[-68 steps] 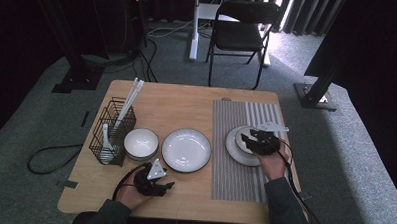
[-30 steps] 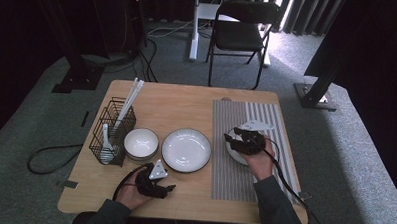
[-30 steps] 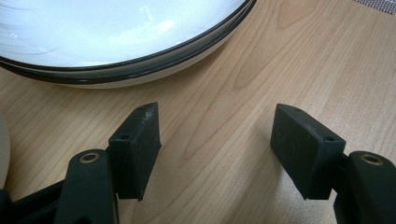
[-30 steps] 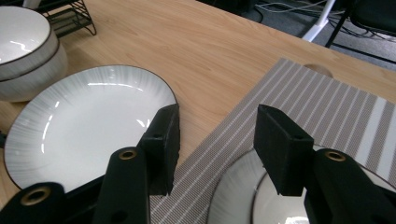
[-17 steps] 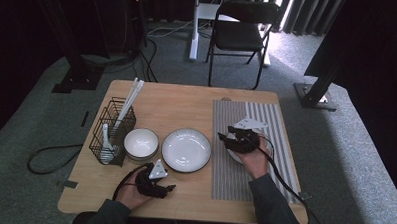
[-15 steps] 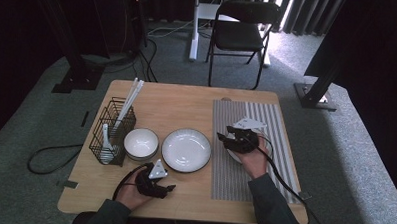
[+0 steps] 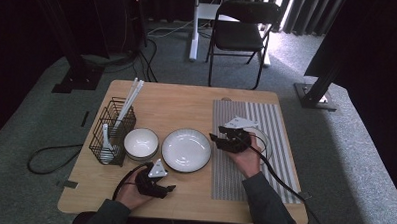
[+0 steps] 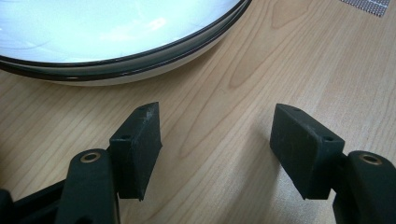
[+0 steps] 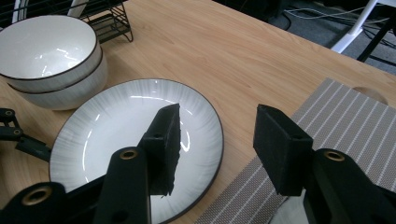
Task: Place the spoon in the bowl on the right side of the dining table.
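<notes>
nearest the person, the left gripper (image 7: 160, 183) rests low on the wooden table (image 7: 187, 104) at its near edge, jaws spread wide with bare wood between them; the rim of the plate (image 8: 116, 42) shows just beyond its tips, apart from them. the plate (image 7: 186, 149) is white, round and shallow, with a thin dark rim line and fine ribbing around its inner wall, lying flat at the table's middle. the right gripper (image 7: 220, 140) hovers at the left edge of the striped grey placemat (image 7: 244, 168), jaws partly open with nothing between them; it points toward the plate's right rim, just beside it, not touching. a smaller white dish (image 7: 260, 139) lies on the mat under that hand. left of the plate sits a white bowl (image 7: 141, 143) with a dark rim, stacked on another, then a black wire caddy (image 7: 111, 134) holding white utensils. farther back, grey carpet, a dark folding chair (image 7: 239, 33), cables and black stands.
</notes>
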`<state>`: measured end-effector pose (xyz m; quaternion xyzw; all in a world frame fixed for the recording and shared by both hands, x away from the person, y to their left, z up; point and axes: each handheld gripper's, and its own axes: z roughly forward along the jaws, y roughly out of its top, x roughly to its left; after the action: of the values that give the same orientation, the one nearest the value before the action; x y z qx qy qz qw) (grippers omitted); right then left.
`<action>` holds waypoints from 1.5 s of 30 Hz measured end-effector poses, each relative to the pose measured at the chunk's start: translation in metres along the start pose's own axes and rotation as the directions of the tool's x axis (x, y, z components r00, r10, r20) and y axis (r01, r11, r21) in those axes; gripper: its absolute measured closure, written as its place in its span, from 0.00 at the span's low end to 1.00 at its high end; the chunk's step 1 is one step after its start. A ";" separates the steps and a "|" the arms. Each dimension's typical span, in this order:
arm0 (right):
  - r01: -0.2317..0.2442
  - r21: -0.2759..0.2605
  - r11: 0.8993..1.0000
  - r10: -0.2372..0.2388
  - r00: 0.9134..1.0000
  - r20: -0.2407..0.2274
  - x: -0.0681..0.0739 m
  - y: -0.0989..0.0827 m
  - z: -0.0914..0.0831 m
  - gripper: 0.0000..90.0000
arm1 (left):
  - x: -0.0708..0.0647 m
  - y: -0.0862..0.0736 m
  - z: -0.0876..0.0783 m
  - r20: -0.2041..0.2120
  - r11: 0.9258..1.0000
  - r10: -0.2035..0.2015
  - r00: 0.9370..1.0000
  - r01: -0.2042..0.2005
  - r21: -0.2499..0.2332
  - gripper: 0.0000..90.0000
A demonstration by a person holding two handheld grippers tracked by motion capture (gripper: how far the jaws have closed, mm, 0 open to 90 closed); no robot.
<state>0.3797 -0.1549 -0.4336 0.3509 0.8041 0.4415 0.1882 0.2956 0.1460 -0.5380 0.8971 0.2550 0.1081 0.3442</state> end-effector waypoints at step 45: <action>0.064 -0.028 0.998 -0.066 0.995 -0.078 0.035 0.019 0.016 0.57 | -0.001 0.000 0.001 -0.007 1.000 0.016 1.000 -0.016 -0.003 0.33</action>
<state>0.3737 -0.1132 -0.4264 0.3044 0.8162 0.4590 0.1749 0.2954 0.1453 -0.5385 0.8981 0.2489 0.1142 0.3441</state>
